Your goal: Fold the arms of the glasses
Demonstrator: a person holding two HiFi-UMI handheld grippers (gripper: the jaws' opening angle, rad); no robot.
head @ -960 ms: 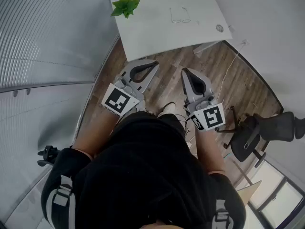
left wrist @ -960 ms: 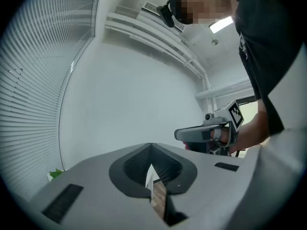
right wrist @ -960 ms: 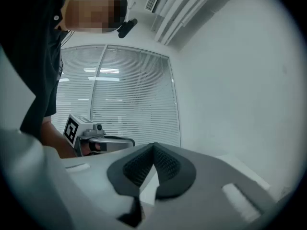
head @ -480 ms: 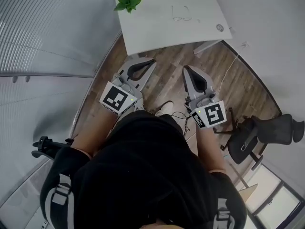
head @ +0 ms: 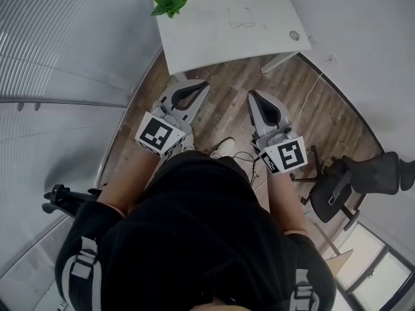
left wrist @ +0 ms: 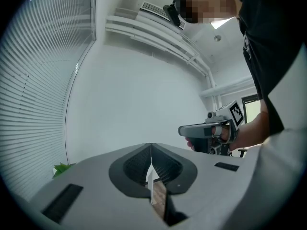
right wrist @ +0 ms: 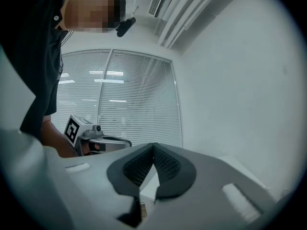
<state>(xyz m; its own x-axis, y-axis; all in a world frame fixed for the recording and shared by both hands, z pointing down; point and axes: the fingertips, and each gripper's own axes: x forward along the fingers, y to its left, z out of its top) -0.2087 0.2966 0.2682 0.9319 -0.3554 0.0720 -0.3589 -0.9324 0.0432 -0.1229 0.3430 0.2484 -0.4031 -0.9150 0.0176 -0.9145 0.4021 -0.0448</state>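
Glasses (head: 242, 22) lie, seemingly unfolded, on table (head: 207, 41).

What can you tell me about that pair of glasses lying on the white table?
The glasses look like a thin dark wire frame with two clear lenses, very small in the head view. They rest near the middle of the white table, arms seemingly unfolded, pointing away from the person. Only the table touches them.
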